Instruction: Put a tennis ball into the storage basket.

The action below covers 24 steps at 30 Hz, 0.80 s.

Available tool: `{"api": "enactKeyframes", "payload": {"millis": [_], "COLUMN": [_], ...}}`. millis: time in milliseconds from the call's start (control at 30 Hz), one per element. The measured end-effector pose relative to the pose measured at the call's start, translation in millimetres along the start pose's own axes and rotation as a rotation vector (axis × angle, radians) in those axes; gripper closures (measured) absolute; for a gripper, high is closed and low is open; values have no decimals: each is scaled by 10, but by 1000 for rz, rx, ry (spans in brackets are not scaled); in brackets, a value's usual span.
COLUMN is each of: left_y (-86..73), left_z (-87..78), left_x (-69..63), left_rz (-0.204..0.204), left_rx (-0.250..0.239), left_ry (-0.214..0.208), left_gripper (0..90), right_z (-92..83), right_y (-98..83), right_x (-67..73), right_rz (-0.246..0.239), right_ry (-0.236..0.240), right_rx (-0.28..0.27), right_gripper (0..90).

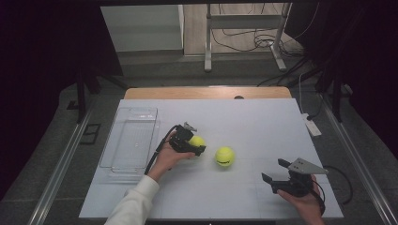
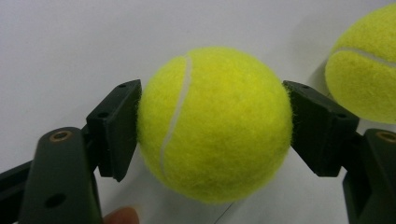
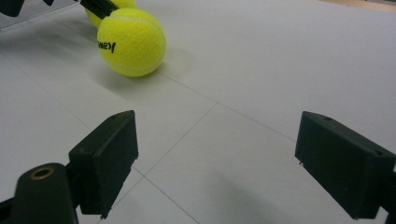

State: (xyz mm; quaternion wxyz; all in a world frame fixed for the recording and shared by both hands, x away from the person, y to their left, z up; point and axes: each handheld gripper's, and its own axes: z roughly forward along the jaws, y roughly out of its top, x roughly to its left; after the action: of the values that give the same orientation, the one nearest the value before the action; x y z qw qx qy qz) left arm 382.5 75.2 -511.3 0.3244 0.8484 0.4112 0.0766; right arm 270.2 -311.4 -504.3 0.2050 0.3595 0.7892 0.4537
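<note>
Gripping 1 of 2 tennis balls – left hand-held gripper, right hand-held gripper gaping, 1 clear tray.

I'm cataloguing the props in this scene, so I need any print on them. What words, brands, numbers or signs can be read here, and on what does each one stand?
Black lettering on the free tennis ball, upside down and cut off by the ball's curve: it looks like "Kawa", but I cannot read it for sure.
The same print in the high view: too small to read.
The tennis ball in the left gripper: no print on the side that shows.
</note>
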Motion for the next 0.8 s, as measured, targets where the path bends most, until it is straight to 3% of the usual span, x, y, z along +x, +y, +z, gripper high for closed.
{"api": "enactKeyframes", "payload": {"millis": [467,800], "left_y": [10,23], "left_z": [-92,-255], "left_x": [-16,-33], "left_rz": [16,15], "left_rx": [-26,-90], "left_ry": [6,-11], "left_gripper": [264,265], "right_z": [-6,-13], "right_y": [0,-2], "right_x": [-3,-5], "right_rz": [1,1], "right_ry": [1,0], "right_rx": [-3,-3], "right_gripper": [137,137]}}
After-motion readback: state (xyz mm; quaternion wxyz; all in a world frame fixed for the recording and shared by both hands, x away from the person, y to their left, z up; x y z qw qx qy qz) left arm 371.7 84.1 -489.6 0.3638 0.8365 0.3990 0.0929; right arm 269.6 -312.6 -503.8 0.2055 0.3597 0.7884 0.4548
